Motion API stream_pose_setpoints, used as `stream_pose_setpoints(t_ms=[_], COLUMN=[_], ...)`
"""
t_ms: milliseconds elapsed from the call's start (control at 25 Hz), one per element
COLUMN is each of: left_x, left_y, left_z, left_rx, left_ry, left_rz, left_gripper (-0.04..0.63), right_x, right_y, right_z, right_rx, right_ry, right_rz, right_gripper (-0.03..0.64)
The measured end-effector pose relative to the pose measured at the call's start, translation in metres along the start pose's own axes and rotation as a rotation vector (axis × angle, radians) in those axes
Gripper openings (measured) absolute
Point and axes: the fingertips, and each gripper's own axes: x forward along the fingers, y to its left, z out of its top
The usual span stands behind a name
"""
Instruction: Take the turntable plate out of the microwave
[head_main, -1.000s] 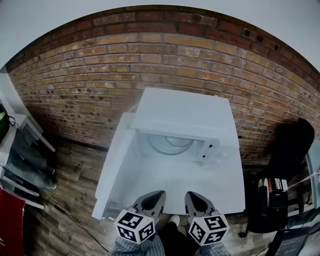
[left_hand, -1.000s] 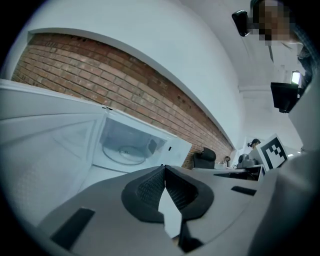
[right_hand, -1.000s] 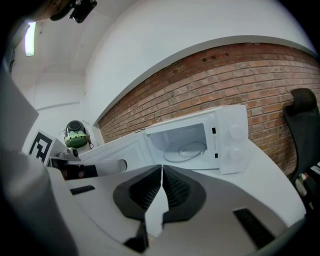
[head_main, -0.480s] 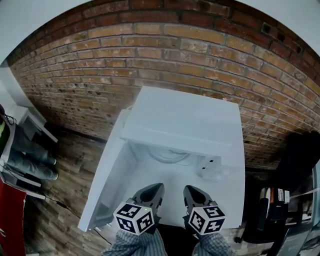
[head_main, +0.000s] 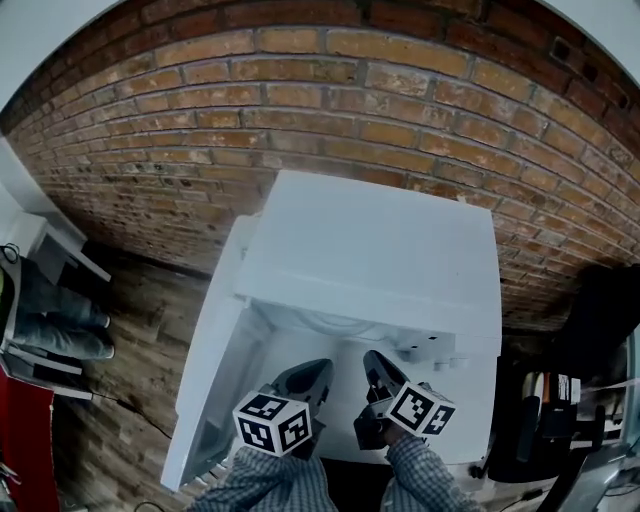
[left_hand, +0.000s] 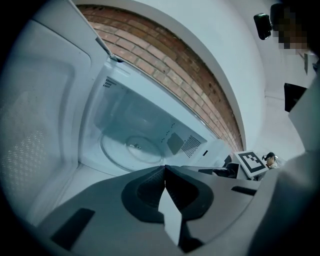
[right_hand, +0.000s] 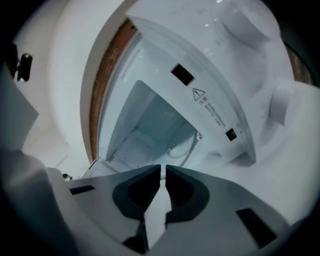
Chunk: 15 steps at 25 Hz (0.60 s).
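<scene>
The clear glass turntable plate lies flat on the floor of the white microwave, whose door hangs open to the left. From above only the plate's front rim shows under the microwave's top edge. My left gripper is shut with nothing in it, just in front of the opening and short of the plate. My right gripper is beside it, shut and empty, rolled to one side. In the right gripper view the cavity is tilted and the plate's edge curves just past the jaw tips.
A brick wall stands behind the microwave. A white shelf unit is at the left over a wooden floor. Dark equipment crowds the right side. The control panel side of the microwave is right of the opening.
Both grippers have moved forward and down toward the microwave opening. The right gripper has rolled over. The head view has come closer, so the microwave's top now hides most of the cavity.
</scene>
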Motion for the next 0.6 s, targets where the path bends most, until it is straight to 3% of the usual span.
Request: stream_pose_setpoints(t_ms=[200,240,280,320,600], left_x=[0.015,0.017,0.019,0.020,0.024], left_y=[0.016,0.018,0.019,0.021,0.038], left_z=[0.002,0.003,0.004,0.005,0.006], left_rx=[-0.018,-0.019,-0.018,-0.018,-0.052], left_ry=[0.033,0.036,0.037,0.039,0.054], left_rz=[-0.015,-0.019,-0.022,-0.024,-0.017], left_gripper=[0.009,0.009,0.009,0.009,0.009], right_x=[0.023,0.026,0.030,0.033,0.054], right_y=[-0.018,-0.018,-0.017,-0.017,-0.028], right_z=[0.001,0.003,0.004,0.005,0.008], right_rx=[0.151,0.172,0.189,0.199,0.250], right_ry=[-0.016,-0.021,-0.025,-0.028,-0.034], right_rz=[-0.029,-0.019,-0.007,0.001,-0.027], right_gripper=[0.025,0.056,0.109,0.120,0.129])
